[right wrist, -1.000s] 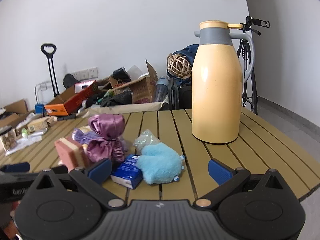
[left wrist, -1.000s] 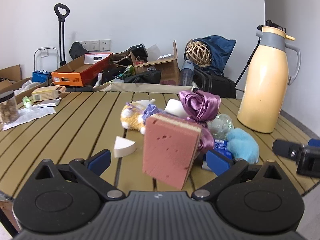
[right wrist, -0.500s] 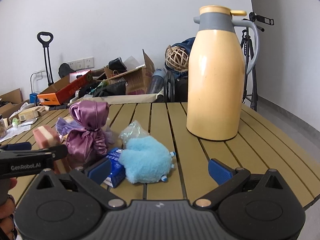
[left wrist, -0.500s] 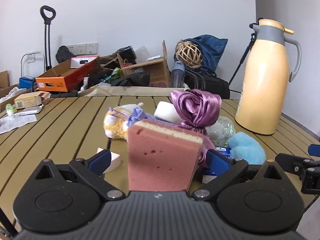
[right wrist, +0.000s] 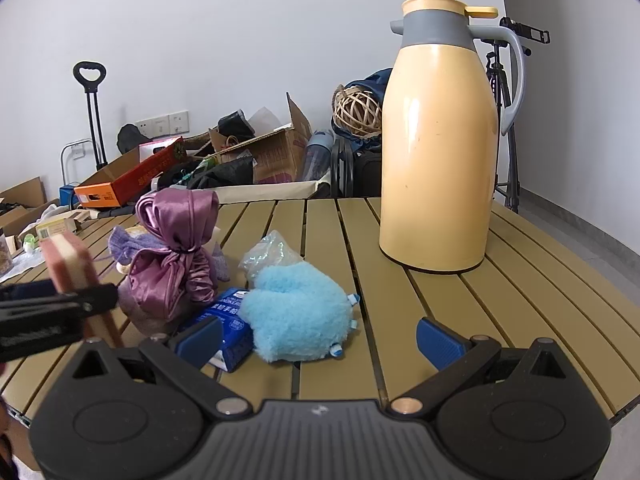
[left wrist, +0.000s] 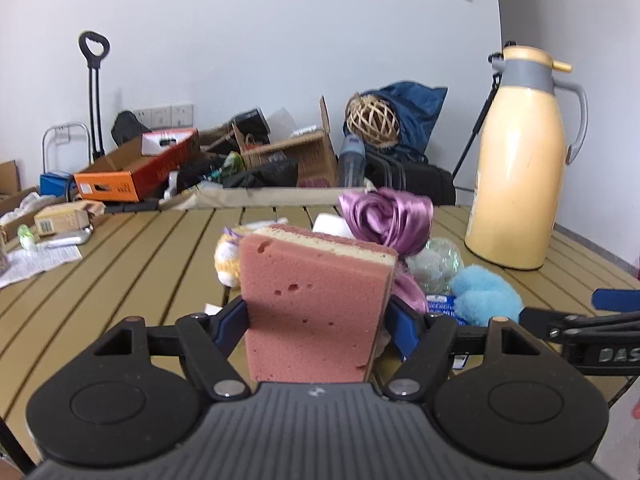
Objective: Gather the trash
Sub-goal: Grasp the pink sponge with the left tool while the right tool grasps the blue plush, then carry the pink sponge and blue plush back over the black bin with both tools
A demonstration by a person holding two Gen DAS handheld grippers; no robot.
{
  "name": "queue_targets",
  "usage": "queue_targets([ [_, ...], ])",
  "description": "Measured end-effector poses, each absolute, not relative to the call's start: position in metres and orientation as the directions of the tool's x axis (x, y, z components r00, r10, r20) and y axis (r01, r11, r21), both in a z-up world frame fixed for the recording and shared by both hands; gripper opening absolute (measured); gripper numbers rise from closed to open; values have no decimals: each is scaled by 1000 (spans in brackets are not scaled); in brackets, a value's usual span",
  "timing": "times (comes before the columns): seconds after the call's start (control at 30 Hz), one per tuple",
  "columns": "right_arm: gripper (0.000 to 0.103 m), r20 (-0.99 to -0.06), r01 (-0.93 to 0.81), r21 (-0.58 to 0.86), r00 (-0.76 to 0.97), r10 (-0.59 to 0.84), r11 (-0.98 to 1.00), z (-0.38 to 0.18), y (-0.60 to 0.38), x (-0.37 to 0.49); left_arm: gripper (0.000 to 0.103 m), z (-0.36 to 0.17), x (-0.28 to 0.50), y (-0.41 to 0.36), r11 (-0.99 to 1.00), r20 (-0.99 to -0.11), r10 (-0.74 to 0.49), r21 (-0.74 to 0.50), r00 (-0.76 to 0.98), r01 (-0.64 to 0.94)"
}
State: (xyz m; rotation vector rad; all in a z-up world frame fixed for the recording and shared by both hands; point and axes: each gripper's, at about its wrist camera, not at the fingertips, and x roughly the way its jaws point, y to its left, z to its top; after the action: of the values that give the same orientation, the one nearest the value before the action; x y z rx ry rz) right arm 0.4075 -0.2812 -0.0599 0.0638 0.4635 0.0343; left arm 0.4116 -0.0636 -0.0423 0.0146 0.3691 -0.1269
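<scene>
At 6 o'clock in the left wrist view, between the blue pads of the left gripper: a pink sponge, upright on its edge, cream layer on the far face. Closing on it now, with both pads against its short sides, so clenched on the sponge. Cannot tell whether its lower edge touches the slatted table or hangs clear, since the gripper body hides it.

Just behind the sponge, toward 12 o'clock: a purple satin bag, knotted at the neck. At 10 o'clock of the sponge, partly hidden by it: a yellow-and-white plush toy. At 3 o'clock, side by side: a crumpled clear plastic wrapper and a blue plush, with a blue tissue packet wedged between plush and sponge. At 2 o'clock, well apart from the pile: a tall yellow jug with a grey collar, upright on the table.

At 3 o'clock at the frame edge: the right gripper, seen side-on. From its own camera, released, pads wide apart, holding nothing; only bare slats in the gap. Near its left pad, at 8 o'clock, the tissue packet and the blue plush, touching each other. At 9 o'clock of that view, the sponge in the left gripper's grasp.
</scene>
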Motion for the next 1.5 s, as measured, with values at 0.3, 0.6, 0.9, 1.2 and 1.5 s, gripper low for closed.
queue_targets([
  [0.3, 103, -443, 5, 77, 896, 30, 997, -65, -268, 425, 73, -27, 399, -35, 999, -347, -34, -16, 937, 30],
  [0.6, 103, -456, 59, 74, 890, -19, 995, -72, -256, 458, 73, -23, 395, -5, 999, -360, 18, -34, 933, -32],
  [0.9, 101, -499, 98, 166, 866, -2, 981, -82, -269, 478, 74, -24, 398, 8, 996, -377, 45, -57, 925, -72],
  [1.2, 85, -518, 110, 255, 854, 40, 961, -91, -280, 484, 74, -26, 401, 3, 996, -384, 49, -54, 922, -76],
  [1.5, 78, -500, 88, 236, 865, 43, 968, -92, -273, 478, 74, -25, 401, 4, 995, -382, 54, -57, 922, -82],
])
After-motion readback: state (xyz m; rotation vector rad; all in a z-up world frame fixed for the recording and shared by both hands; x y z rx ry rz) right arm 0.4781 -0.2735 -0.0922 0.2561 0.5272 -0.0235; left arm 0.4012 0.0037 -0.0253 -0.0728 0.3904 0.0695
